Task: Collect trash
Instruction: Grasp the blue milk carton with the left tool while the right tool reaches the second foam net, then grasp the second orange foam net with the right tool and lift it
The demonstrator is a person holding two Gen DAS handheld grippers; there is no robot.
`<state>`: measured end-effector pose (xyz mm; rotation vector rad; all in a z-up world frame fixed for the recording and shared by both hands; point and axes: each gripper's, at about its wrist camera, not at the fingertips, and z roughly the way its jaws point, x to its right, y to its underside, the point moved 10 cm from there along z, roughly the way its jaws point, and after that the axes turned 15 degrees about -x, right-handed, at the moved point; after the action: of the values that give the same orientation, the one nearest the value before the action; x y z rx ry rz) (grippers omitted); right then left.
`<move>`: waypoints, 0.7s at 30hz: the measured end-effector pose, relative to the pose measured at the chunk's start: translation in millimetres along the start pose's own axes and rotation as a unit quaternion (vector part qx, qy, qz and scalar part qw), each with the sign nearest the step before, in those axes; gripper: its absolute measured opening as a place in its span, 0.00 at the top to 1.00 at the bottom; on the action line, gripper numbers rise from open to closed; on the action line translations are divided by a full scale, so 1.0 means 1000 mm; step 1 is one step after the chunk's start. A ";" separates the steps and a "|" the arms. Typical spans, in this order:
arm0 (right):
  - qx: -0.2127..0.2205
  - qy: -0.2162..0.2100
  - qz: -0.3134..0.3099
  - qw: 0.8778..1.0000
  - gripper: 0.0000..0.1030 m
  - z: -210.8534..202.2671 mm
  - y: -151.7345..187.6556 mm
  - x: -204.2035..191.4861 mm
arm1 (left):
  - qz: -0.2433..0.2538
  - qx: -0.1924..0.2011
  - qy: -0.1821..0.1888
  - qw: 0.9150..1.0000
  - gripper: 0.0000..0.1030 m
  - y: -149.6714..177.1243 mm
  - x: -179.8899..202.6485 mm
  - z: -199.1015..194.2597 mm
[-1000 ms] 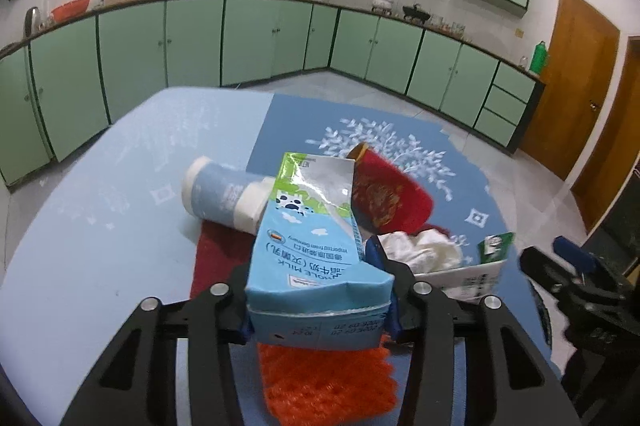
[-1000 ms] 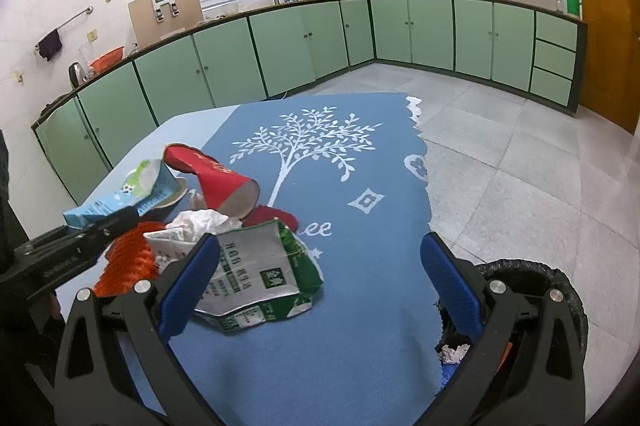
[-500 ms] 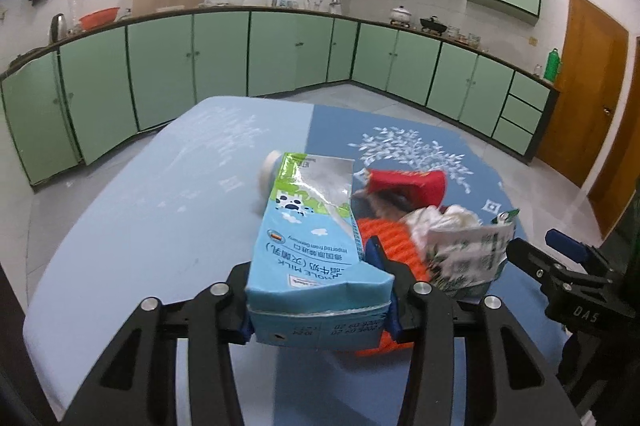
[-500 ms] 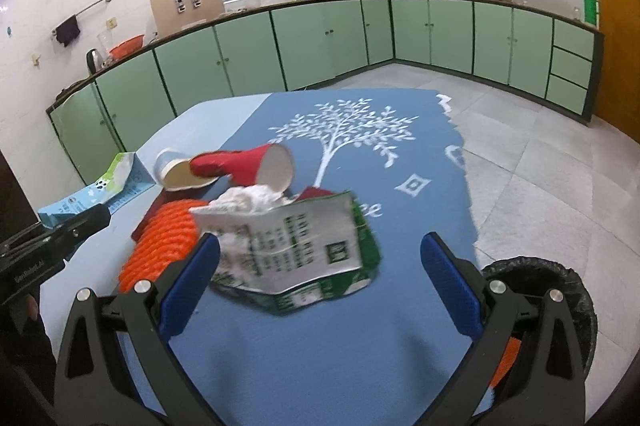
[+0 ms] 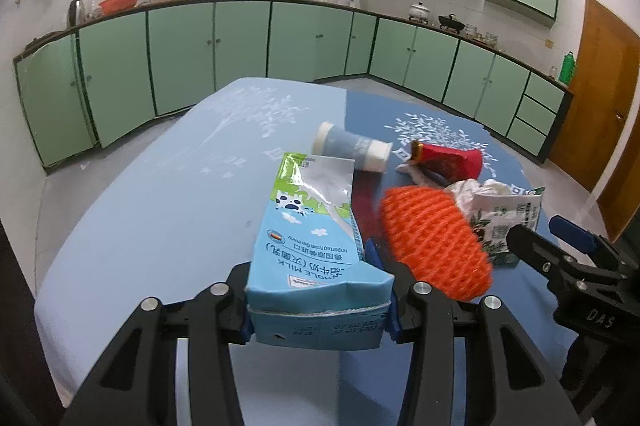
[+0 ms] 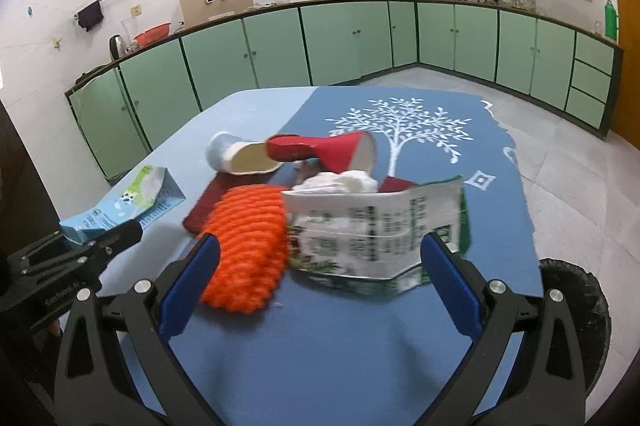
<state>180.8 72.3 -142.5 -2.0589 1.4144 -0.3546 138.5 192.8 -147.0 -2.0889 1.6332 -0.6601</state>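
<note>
Trash carton (image 5: 312, 246) sits clamped in the left gripper (image 5: 318, 306), awaiting the bin (image 6: 576, 302), while the right gripper (image 6: 316, 286), fingers wide and empty, faces the green carton (image 6: 376, 226) just ahead.

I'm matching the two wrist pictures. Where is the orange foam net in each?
Left wrist: orange foam net right of centre, beside the held milk carton.
Right wrist: lower left of centre.
Shared landmark: red paper cup behind it.

The left claw (image 5: 318, 306) grips a blue milk carton (image 5: 316, 246) above the table (image 5: 160, 218), beside orange netting (image 5: 432, 238).
</note>
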 end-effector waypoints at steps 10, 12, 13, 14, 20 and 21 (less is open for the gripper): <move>-0.015 -0.006 -0.018 1.000 0.19 0.010 0.004 -0.034 | -0.009 -0.003 -0.012 1.000 0.55 0.010 -0.024 0.000; -0.030 -0.012 -0.025 0.999 0.24 0.017 0.007 -0.039 | -0.011 -0.003 -0.011 1.000 0.55 0.012 -0.026 0.000; -0.035 -0.012 -0.027 0.999 0.27 0.020 0.010 -0.041 | -0.011 -0.004 -0.011 1.000 0.55 0.013 -0.026 0.000; -0.042 -0.015 -0.029 0.999 0.29 0.024 0.012 -0.043 | -0.011 -0.004 -0.010 1.000 0.55 0.012 -0.028 0.001; -0.072 -0.048 -0.044 0.995 0.57 0.036 0.023 -0.055 | -0.015 -0.006 -0.009 1.000 0.55 0.015 -0.031 0.000; -0.071 -0.048 -0.047 0.995 0.63 0.035 0.023 -0.056 | -0.014 -0.006 -0.008 1.000 0.55 0.015 -0.031 0.000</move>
<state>159.9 129.1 -177.1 -2.2313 1.3206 -0.1952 120.5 219.6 -159.6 -2.1237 1.6047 -0.6425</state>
